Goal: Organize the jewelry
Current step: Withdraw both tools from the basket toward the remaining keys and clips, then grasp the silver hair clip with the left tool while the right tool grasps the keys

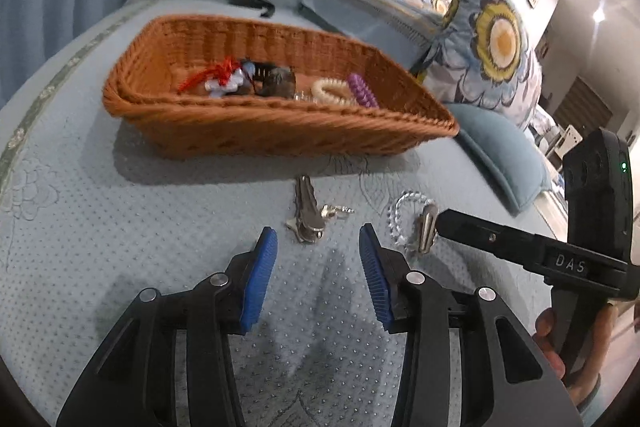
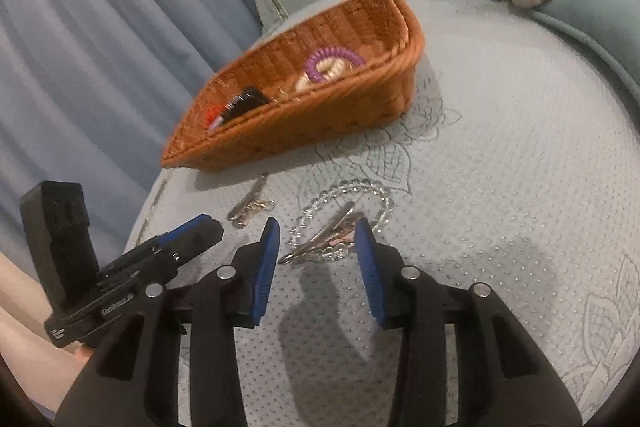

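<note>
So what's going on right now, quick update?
Left tongs open, empty, near the metal clip. Right tongs open over bead bracelet. Basket ahead, nothing in the way.

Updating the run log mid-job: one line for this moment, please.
left hand-held gripper open over metal clips | right hand-held gripper open over clear bead bracelet | basket holds hair ties

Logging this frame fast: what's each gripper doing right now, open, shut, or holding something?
Left gripper: open, holding nothing, above the keys.
Right gripper: open, holding nothing, around the metal clip on the bead bracelet.
</note>
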Demonstrator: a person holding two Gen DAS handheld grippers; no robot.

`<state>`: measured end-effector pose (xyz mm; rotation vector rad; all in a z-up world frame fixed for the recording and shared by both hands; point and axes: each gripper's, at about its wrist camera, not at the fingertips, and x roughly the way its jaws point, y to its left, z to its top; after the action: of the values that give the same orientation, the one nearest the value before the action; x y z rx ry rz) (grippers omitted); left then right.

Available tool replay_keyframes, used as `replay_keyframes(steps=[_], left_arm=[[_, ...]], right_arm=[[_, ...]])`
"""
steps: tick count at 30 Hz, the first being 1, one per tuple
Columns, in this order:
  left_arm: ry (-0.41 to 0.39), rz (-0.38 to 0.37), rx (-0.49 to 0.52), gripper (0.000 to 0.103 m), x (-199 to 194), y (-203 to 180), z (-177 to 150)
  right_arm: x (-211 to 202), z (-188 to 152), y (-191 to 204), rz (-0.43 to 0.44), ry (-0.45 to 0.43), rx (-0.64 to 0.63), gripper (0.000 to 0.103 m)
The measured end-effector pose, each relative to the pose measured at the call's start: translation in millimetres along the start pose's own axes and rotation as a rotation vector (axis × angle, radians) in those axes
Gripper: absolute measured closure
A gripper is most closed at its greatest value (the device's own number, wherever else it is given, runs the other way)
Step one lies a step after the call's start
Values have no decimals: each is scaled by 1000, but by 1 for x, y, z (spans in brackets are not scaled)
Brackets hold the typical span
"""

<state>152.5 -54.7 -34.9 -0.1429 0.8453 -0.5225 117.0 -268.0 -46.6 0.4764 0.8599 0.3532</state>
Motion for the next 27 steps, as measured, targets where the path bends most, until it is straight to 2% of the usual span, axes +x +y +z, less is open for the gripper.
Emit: replay_keyframes(steps=[9, 14, 19, 21, 25, 27], left_arm=[[27, 8, 29, 66, 9, -6, 2], [36, 40, 53, 66, 18, -12, 8], [48, 91, 62, 87, 24, -15, 9], [39, 88, 62, 88, 23, -14, 9], [-12, 113, 50, 88, 10, -14, 6], [-39, 119, 16, 88, -2, -10, 0]], right_arm=[[16, 9, 11, -85, 17, -52, 67], [16, 10, 2, -34, 22, -21, 67], [18, 10, 3, -49, 21, -27, 69], [21, 10, 8, -73, 22, -51, 69], [28, 9, 22, -119, 38, -130, 80], [29, 6, 30, -95, 52, -184, 81]])
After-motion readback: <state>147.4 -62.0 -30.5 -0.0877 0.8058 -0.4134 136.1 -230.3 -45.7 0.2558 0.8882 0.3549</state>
